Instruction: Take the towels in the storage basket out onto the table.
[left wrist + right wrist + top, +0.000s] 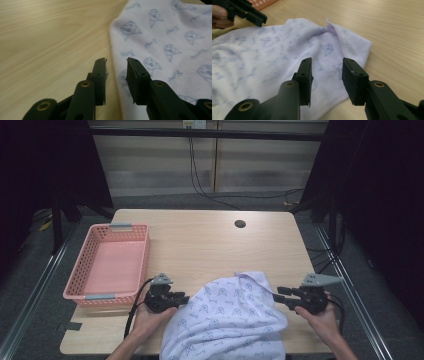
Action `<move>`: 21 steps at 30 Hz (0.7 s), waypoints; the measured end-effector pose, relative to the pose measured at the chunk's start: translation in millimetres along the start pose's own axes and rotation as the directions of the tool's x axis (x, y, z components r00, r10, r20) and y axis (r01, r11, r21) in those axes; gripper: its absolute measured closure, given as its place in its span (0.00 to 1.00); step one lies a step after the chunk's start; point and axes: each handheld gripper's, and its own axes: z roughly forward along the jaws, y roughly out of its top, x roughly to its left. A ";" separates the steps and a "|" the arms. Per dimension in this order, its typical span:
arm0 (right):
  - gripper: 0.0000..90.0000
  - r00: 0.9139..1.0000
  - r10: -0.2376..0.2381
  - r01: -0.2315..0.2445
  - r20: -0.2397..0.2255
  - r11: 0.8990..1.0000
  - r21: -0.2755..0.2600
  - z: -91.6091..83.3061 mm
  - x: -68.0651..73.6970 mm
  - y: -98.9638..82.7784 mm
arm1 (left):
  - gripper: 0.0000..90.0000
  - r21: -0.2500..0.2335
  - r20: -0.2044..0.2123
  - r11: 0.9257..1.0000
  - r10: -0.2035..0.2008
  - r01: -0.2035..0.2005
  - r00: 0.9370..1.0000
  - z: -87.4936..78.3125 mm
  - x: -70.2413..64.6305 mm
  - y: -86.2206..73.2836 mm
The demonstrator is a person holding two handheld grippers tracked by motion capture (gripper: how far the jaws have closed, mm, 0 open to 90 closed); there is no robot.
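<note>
A pale lilac garment (232, 317) with a blue print lies bunched at the table's near edge and hangs over it. My left gripper (184, 298) sits at its left edge, pointing right. In the left gripper view the garment (170, 42) lies under and beyond the left gripper (116, 61), whose jaws stand apart with nothing pinched. My right gripper (278, 294) points left at the cloth's right edge. In the right gripper view the right gripper (327, 61) is open above the garment (274, 55), its pads clear of the cloth and its hemmed corner (338, 32).
A pink plastic basket (109, 264) stands at the table's left side with nothing in it. The wooden table (200, 245) has a round cable hole (240, 224) near its far edge. The other hand's gripper (247, 12) shows at the top left of the right gripper view.
</note>
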 end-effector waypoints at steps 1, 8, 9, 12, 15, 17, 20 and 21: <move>0.67 1.000 0.003 -0.003 -0.001 1.000 0.010 7.3 -3.3 2.2 | 0.73 0.010 -0.018 0.999 0.036 -0.036 0.999 3.9 -3.8 1.8; 0.59 0.999 -0.031 0.028 0.030 0.995 0.099 68.6 -21.6 21.1 | 0.65 0.055 -0.046 0.996 0.071 -0.068 0.996 31.7 -13.7 17.5; 0.57 0.998 -0.039 0.034 0.045 0.994 0.105 76.7 -23.6 23.4 | 0.68 0.055 -0.046 0.996 0.071 -0.068 0.996 31.7 -13.7 17.5; 0.62 0.997 -0.023 0.013 0.078 0.992 0.126 92.0 -28.7 25.3 | 0.90 0.072 -0.019 0.991 0.117 -0.116 0.993 34.7 -17.6 17.8; 0.94 0.997 -0.030 0.019 0.075 0.990 0.142 95.9 -29.6 25.1 | 0.96 0.063 -0.021 0.992 0.108 -0.107 0.994 28.1 -20.5 16.3; 0.97 0.999 0.006 -0.009 0.050 0.997 0.077 82.9 -29.4 32.8 | 0.96 0.008 0.008 0.997 0.072 -0.072 0.997 17.1 -18.0 18.5; 0.97 0.999 0.022 -0.021 0.042 1.000 -0.021 58.7 -31.1 51.4 | 0.96 -0.094 -0.002 0.993 0.073 -0.073 0.997 -9.1 -20.1 32.7; 0.98 0.999 0.032 -0.029 0.041 0.998 -0.063 49.0 -32.6 59.8 | 0.96 -0.131 -0.017 0.988 0.082 -0.083 0.997 -19.5 -22.4 38.9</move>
